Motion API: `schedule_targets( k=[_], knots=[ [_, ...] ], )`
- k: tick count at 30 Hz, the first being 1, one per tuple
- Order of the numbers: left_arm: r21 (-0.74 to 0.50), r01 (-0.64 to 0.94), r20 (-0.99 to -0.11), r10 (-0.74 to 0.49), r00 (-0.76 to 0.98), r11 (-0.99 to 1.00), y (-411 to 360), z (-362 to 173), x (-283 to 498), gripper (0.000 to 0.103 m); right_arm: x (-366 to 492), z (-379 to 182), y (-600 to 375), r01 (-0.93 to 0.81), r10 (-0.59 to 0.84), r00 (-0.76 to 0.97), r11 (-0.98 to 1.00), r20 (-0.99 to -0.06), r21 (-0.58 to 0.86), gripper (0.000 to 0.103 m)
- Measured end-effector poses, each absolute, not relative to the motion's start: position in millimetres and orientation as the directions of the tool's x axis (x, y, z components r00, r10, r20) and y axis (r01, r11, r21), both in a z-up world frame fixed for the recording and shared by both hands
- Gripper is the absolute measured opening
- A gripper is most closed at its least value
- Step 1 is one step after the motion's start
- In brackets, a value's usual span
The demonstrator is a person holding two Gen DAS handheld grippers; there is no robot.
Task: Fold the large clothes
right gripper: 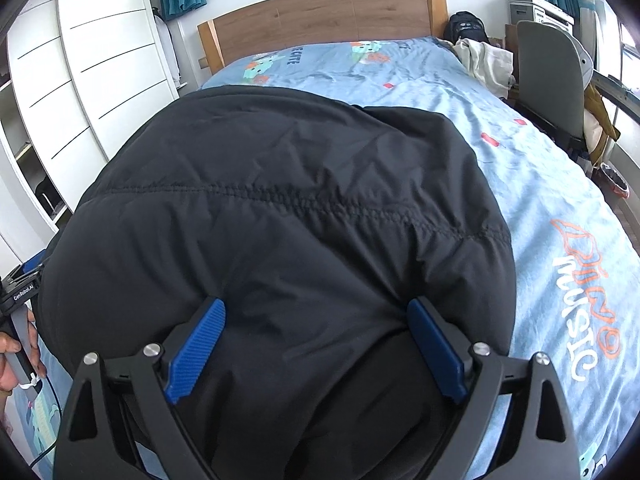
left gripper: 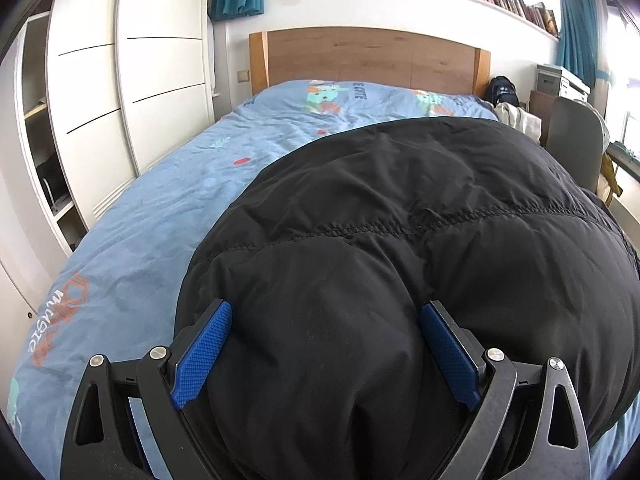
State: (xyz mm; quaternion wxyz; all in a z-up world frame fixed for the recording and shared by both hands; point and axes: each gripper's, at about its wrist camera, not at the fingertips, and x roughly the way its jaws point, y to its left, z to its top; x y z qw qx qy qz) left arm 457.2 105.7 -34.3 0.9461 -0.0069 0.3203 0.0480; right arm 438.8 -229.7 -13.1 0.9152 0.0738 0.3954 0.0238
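A black quilted puffer jacket (left gripper: 400, 208) lies in a thick folded bundle on the bed; it also fills the right wrist view (right gripper: 280, 200). My left gripper (left gripper: 326, 320) is open, its blue-padded fingers (left gripper: 204, 352) wide apart with the near left edge of the jacket bulging between them. My right gripper (right gripper: 316, 316) is open too, its blue fingers (right gripper: 436, 352) straddling the jacket's near right edge. The fabric lies between the pads without being pinched. The left gripper's handle and the hand on it (right gripper: 16, 344) show at the left edge of the right wrist view.
The bed has a blue printed duvet (left gripper: 168, 200) and a wooden headboard (left gripper: 372, 60). White wardrobes (left gripper: 120, 80) stand along the left. A grey chair (right gripper: 548, 76), a pale garment (right gripper: 484, 60) and a black backpack (right gripper: 466, 26) are at the right.
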Motion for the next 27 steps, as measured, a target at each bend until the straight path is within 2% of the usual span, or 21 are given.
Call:
schedule_targets(
  k=[10, 16, 20, 24, 27],
  knots=[
    [0.055, -0.089, -0.64, 0.103, 0.761, 0.995, 102.5, -38.7, 462.3, 0.098, 431.6, -13.0, -241.4, 0.009, 0.118, 0.687, 0.985, -0.717, 0.171, 0.093],
    [0.042, -0.097, -0.645, 0.101, 0.757, 0.994, 105.8, -35.5, 460.8, 0.102, 427.0, -10.6, -250.7, 0.028, 0.121, 0.69, 0.981, -0.713, 0.194, 0.093],
    [-0.013, -0.093, -0.624, 0.064, 0.779, 0.996, 127.1, -21.7, 451.5, 0.102, 423.2, -5.0, -259.3, 0.035, 0.118, 0.695, 0.98, -0.709, 0.198, 0.094],
    [-0.063, -0.115, -0.634, 0.05, 0.772, 0.991, 157.3, -10.0, 447.0, 0.103, 416.2, 4.5, -276.4, 0.064, 0.129, 0.716, 0.967, -0.686, 0.248, 0.102],
    [-0.059, -0.155, -0.639, 0.083, 0.765, 0.986, 176.4, -4.5, 443.2, 0.103, 408.4, 10.9, -294.3, 0.108, 0.109, 0.732, 0.956, -0.673, 0.273, 0.103]
  ],
)
